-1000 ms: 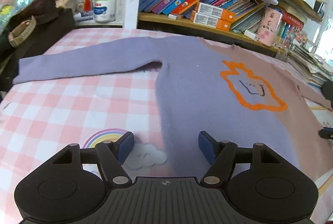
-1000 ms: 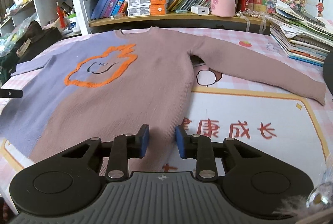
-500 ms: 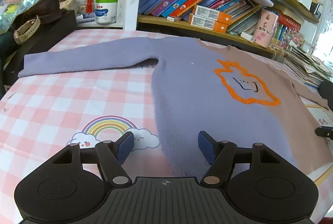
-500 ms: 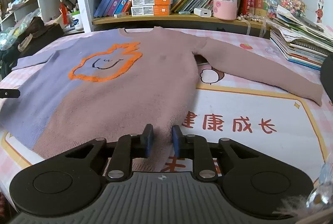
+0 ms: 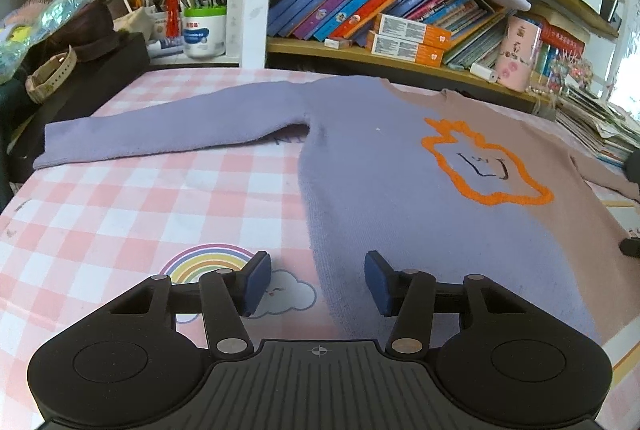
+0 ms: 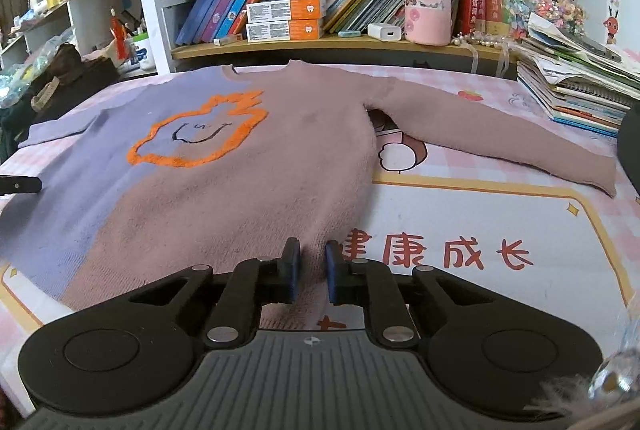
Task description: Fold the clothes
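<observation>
A sweater [image 5: 384, 166], half lilac and half dusty pink with an orange outlined face, lies flat on the table with both sleeves spread out. It also shows in the right wrist view [image 6: 248, 166]. My left gripper [image 5: 316, 282] is open, low over the lilac bottom corner of the sweater, one finger on each side of its side edge. My right gripper [image 6: 308, 270] has its jaws nearly closed, pinching the pink bottom corner of the sweater between the pads.
The table has a pink checked cover [image 5: 120, 198] and a mat with red characters [image 6: 460, 254]. Bookshelves [image 5: 400, 26] stand behind. A dark bag [image 5: 68, 70] sits at far left, a stack of books [image 6: 576, 90] at far right.
My right gripper's jaws have narrowed onto the pink hem corner. My left gripper has pulled back a little toward the sweater's bottom edge, still open.
</observation>
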Tool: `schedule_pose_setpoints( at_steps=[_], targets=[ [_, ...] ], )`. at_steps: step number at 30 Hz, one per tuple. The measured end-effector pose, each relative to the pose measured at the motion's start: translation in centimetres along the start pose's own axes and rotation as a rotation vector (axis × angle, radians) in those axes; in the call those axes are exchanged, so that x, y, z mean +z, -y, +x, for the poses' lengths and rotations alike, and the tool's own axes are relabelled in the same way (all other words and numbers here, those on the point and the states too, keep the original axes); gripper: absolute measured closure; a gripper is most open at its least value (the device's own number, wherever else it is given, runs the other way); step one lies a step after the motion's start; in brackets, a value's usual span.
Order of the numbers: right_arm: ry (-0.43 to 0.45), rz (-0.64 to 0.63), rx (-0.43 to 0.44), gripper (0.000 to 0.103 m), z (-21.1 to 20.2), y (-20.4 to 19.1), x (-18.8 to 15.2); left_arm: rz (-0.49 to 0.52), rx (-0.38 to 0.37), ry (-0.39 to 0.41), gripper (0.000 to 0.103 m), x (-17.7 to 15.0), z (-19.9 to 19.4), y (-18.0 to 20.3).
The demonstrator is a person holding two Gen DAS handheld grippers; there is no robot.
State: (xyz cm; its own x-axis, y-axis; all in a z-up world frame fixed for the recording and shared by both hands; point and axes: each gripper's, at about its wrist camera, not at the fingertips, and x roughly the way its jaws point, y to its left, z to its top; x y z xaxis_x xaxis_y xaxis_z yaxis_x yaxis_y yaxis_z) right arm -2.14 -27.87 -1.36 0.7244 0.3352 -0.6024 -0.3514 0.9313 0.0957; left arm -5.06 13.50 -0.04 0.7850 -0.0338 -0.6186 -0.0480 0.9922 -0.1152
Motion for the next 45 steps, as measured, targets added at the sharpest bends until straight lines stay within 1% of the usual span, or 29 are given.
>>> schedule_pose_setpoints(
  at_steps=[4,5,6,10,12,13,14,15,17,20,22,26,34,38,41,45],
  targets=[
    [-0.008,0.005,-0.006,0.088,-0.1,-0.1,0.1,-0.007,-0.012,-0.009,0.053,0.1,-0.1,0.0],
    [-0.007,0.006,-0.008,0.085,-0.2,-0.1,0.1,-0.012,-0.019,-0.013,0.053,0.0,-0.2,0.0],
    [-0.005,0.009,-0.008,0.084,-0.2,-0.1,0.0,-0.018,-0.026,-0.018,0.053,0.0,-0.3,0.0],
    [-0.001,0.03,0.019,0.081,-1.2,0.3,-0.8,-0.029,-0.058,-0.033,0.053,-0.7,-1.4,0.3],
    [-0.001,0.037,0.029,0.081,-1.7,0.4,-1.2,-0.034,-0.072,-0.04,0.059,-1.0,-1.8,0.5],
    [-0.002,0.034,0.029,0.082,-1.8,0.4,-1.3,-0.043,-0.084,-0.043,0.07,-1.2,-1.9,0.4],
    [-0.004,0.029,0.028,0.083,-1.8,0.3,-1.3,-0.051,-0.097,-0.045,0.083,-1.3,-2.1,0.4],
    [-0.002,0.027,0.029,0.087,-1.8,0.3,-1.2,-0.06,-0.109,-0.048,0.088,-1.4,-2.2,0.3],
    [0.003,0.026,0.033,0.09,-1.8,0.2,-1.2,-0.075,-0.118,-0.04,0.097,-1.4,-1.9,0.1],
    [0.024,0.052,0.035,0.092,-2.0,0.6,-1.5,-0.097,-0.132,-0.03,0.098,-1.3,-1.5,-0.1],
    [0.035,0.061,0.025,0.092,-2.1,0.9,-1.6,-0.074,-0.134,-0.034,0.098,-1.1,-1.2,0.5],
    [0.043,0.047,-0.018,0.092,-2.1,1.0,-1.6,-0.055,-0.144,-0.035,0.098,-1.0,-0.8,1.3],
    [0.033,0.024,-0.032,0.092,-1.9,0.7,-1.4,-0.06,-0.157,-0.037,0.098,-1.1,-0.9,0.9],
    [0.035,0.014,-0.029,0.092,-1.9,0.6,-1.5,-0.08,-0.162,-0.016,0.098,-1.5,-1.0,0.4],
    [0.03,0.032,-0.02,0.092,-1.7,0.9,-1.2,-0.11,-0.164,-0.009,0.098,-1.5,-0.9,0.1],
    [0.04,0.001,-0.045,0.092,-1.7,0.2,-1.4,-0.118,-0.165,0.003,0.098,-1.8,-1.1,0.1]
  ],
)
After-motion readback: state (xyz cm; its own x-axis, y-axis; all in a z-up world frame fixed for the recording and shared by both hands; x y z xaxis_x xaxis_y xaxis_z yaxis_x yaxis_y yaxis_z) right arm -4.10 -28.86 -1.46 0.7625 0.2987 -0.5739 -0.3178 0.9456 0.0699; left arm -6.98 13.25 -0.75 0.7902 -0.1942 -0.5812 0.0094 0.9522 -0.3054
